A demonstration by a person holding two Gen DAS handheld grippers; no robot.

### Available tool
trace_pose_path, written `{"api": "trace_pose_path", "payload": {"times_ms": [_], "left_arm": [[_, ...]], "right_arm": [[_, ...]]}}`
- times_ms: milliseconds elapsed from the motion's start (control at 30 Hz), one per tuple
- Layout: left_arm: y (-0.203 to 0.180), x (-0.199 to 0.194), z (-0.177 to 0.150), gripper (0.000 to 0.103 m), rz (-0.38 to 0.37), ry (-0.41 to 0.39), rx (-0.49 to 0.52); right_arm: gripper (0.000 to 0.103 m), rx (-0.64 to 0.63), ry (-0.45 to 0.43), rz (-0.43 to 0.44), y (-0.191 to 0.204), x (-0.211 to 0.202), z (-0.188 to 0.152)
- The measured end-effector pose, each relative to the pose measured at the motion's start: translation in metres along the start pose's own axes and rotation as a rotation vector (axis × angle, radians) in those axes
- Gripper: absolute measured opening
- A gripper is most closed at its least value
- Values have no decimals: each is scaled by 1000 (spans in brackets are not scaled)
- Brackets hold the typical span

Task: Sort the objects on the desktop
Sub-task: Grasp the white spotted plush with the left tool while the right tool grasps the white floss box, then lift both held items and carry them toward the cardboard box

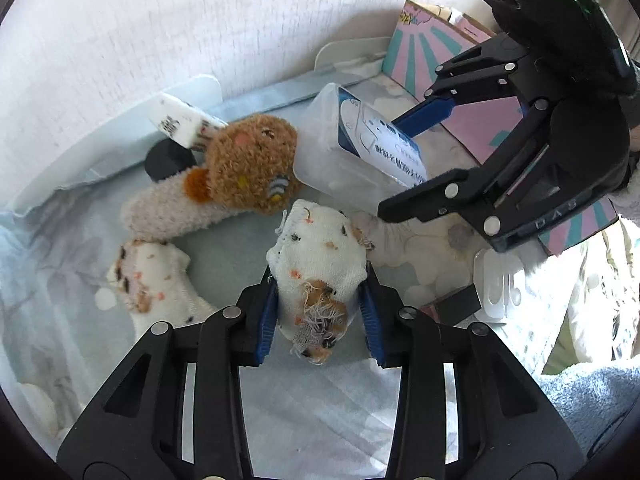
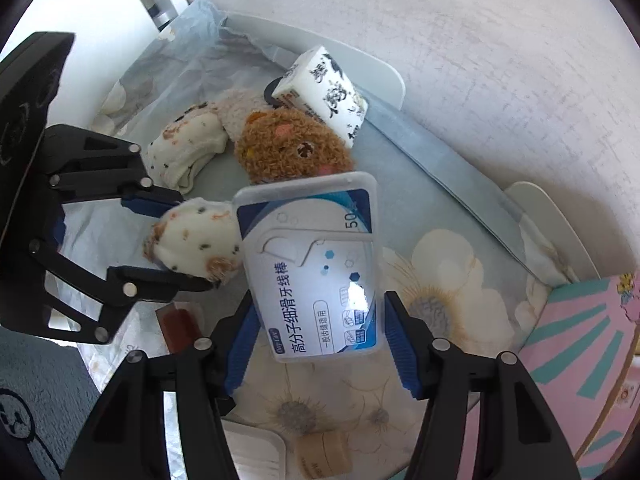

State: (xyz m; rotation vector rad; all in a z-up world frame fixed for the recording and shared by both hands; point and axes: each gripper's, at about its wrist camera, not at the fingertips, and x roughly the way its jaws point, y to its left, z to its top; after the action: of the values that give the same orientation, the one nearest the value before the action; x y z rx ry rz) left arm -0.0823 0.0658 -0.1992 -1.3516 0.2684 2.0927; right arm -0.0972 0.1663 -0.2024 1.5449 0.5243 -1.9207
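Left tongs (image 1: 320, 312) clamp sock (image 1: 320, 264), frame centre. Right tongs (image 2: 320, 340) straddle floss box (image 2: 316, 264), centre frame; grip on it uncertain. Risk: box slips from smooth sides; tongs collide, working close over bear (image 1: 252, 160).

Black plastic left claw (image 1: 320, 320) with triangle holes in its arms, round silver screws at the joints, bumpy blue pads (image 1: 266, 322) inside the tips. Same look on the right claw (image 2: 320, 344): black arms, silver screws, blue pads (image 2: 400, 350). Small green light on its black body.
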Motion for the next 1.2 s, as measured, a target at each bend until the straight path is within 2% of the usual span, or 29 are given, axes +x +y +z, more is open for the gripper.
{"api": "trace_pose_path", "payload": {"times_ms": [333, 600, 900, 1133, 1200], "left_arm": [[3, -20, 3, 34, -9, -25, -27], [2, -35, 9, 34, -15, -50, -48], [8, -60, 19, 34, -15, -77, -125], [3, -83, 32, 34, -10, -95, -133], [2, -86, 37, 34, -27, -77, -147]], "right_arm": [[55, 113, -17, 2, -27, -24, -17], [55, 177, -28, -1, -31, -46, -13], [55, 173, -26, -27, -21, -66, -7], [55, 205, -48, -23, -15, -93, -6], [55, 212, -54, -21, -14, -103, -9]]}}
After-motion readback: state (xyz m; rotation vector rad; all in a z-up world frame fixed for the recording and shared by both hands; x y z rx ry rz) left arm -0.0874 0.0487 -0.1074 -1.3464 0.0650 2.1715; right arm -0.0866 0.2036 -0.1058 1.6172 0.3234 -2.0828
